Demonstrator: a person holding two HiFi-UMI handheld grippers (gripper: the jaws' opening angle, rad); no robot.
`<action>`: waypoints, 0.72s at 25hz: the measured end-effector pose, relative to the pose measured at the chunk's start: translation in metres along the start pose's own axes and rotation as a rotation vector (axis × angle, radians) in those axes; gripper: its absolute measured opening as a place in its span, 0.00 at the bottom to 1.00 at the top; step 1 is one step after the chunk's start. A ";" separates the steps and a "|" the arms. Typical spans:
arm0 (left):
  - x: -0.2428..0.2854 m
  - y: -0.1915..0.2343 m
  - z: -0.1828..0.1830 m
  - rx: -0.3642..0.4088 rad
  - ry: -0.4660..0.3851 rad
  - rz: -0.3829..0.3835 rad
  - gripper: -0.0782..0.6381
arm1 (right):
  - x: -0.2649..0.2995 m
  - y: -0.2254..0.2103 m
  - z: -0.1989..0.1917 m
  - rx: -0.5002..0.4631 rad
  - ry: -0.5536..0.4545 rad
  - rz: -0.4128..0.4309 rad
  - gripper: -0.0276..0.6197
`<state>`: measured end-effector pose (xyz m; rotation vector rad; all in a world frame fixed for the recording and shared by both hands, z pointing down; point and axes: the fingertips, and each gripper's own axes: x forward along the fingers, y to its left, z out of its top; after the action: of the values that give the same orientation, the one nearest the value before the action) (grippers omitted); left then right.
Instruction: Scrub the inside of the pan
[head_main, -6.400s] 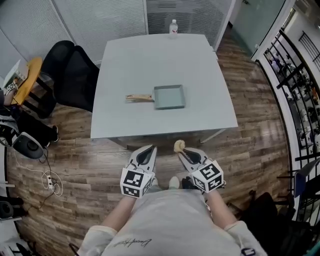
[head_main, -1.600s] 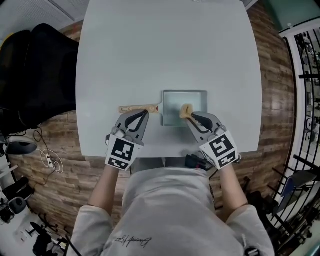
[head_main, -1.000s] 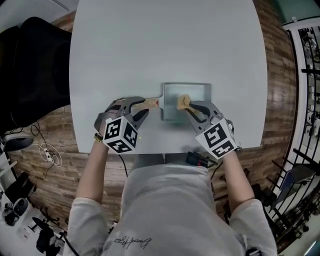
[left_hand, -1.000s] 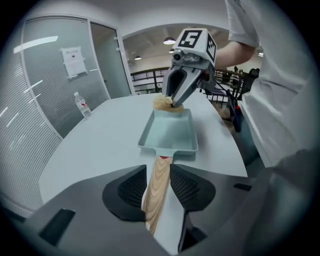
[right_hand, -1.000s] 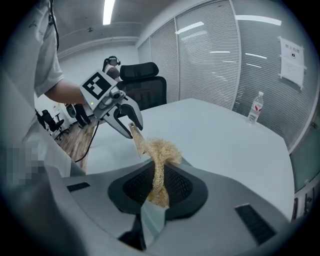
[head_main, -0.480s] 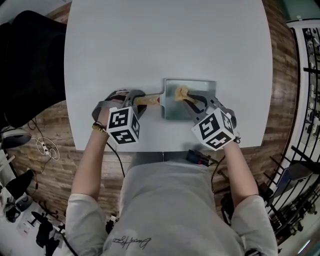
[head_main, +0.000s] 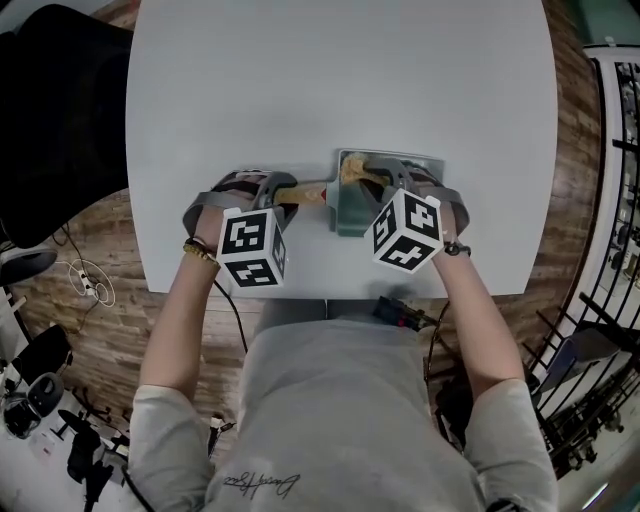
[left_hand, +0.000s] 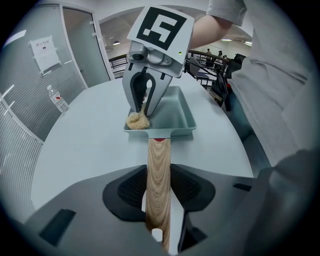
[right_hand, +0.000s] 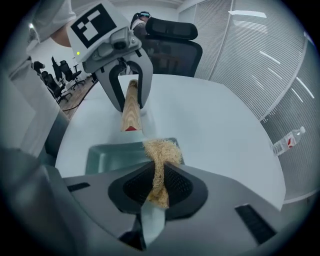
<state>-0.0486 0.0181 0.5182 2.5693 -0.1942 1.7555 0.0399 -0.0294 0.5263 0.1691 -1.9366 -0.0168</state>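
1. Container. The pale-green rectangular metal pan (head_main: 350, 212) sits on the light grey desk (head_main: 340, 70), close to the desk's near edge and about midway along it. Inside it is one item: the tan fibrous scrubber wad (head_main: 352, 170), placed in the far corner at the handle end. I cannot tell whether the wad touches the pan floor.

2. Orientation. The pan's long axis runs parallel to the near edge of the desk. Its straight wooden handle (head_main: 306, 190) points toward my left side; the pan body lies to the right.

3. Left claw (left_hand: 159, 189). Its jaws have just been closing. The wooden handle lies between them, and both pads bear on its sides.

4. Right claw (right_hand: 159, 182). It is clamped on the scrubber wad, which sticks out past the tips over the pan, angled steeply downward.
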 end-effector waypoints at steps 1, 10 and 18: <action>0.000 0.000 0.000 0.005 0.000 -0.002 0.32 | 0.004 -0.001 0.001 -0.015 0.013 0.001 0.15; 0.000 -0.001 -0.004 0.001 0.003 0.001 0.32 | 0.022 0.002 0.001 -0.049 0.085 0.070 0.15; -0.001 0.001 -0.005 -0.034 0.007 0.009 0.32 | 0.023 0.006 0.000 -0.105 0.146 0.105 0.14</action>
<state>-0.0535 0.0176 0.5194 2.5430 -0.2332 1.7482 0.0307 -0.0268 0.5478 -0.0016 -1.7916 -0.0350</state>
